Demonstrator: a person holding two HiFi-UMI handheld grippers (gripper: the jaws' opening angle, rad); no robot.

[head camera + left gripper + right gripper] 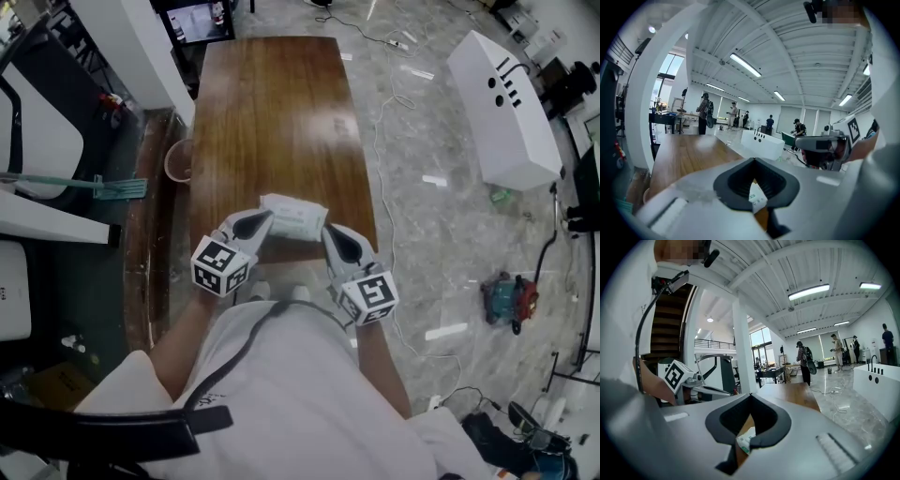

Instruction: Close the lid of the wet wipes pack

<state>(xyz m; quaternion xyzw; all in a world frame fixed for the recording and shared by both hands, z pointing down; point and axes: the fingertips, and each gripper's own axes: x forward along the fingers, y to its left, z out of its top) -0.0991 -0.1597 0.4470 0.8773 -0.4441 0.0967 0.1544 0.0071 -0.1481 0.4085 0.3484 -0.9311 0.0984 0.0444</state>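
Clenched, empty jaws of the left gripper (266,220) and right gripper (327,231) flank the wet wipes pack (294,216) on the surface (267,112); a pink tub (178,160) sits beyond the left jaws.

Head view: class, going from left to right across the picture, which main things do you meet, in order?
left gripper → wet wipes pack → right gripper → long white box on the floor

wet wipes pack (293,217) lid too small to tell, distant people (705,112) tiny
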